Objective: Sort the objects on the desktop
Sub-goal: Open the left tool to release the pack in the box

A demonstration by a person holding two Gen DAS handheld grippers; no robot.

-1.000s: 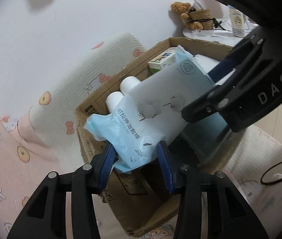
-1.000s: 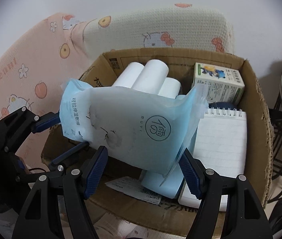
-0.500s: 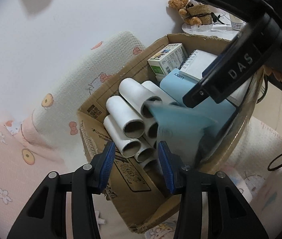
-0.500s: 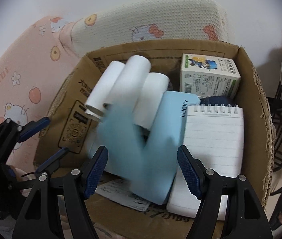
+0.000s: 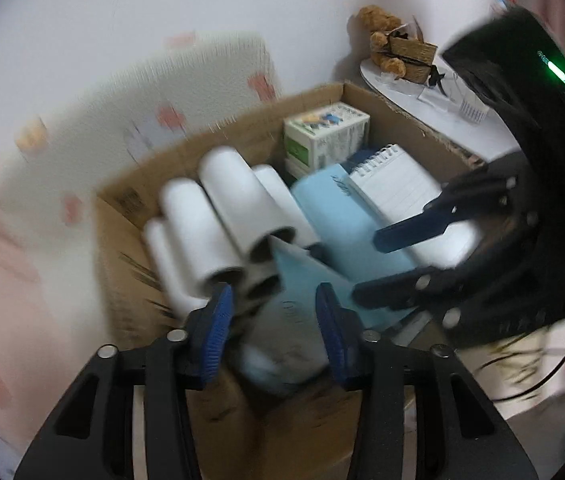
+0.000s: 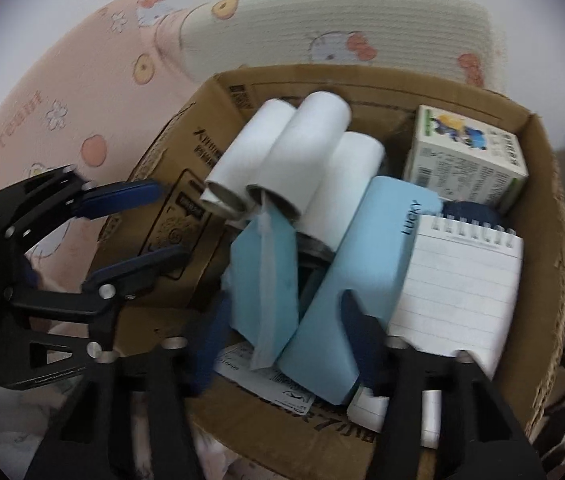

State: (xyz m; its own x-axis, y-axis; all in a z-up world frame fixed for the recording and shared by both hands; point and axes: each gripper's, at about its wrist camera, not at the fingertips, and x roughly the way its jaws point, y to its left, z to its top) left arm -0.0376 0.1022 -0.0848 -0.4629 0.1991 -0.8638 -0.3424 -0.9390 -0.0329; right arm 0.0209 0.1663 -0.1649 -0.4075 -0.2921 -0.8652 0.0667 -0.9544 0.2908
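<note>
Blue pouch (image 6: 262,276) lay inside the cardboard box (image 6: 550,216), wedged between the white rolls (image 6: 302,160) and the light-blue case (image 6: 366,276) — long axis running from the rolls toward the near wall. Right gripper (image 6: 282,344) sat directly above its near end, left gripper (image 6: 158,224) off beside the box wall, so right was nearer. Both sets of fingers had just been closing — narrowed, empty, nothing pinched.

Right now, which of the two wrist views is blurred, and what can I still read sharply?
Left wrist view: heavy motion smear over the paper rolls and pillow. Right wrist view: its own gripper is smeared, but the spiral notepad and the small printed carton stay readable.
</note>
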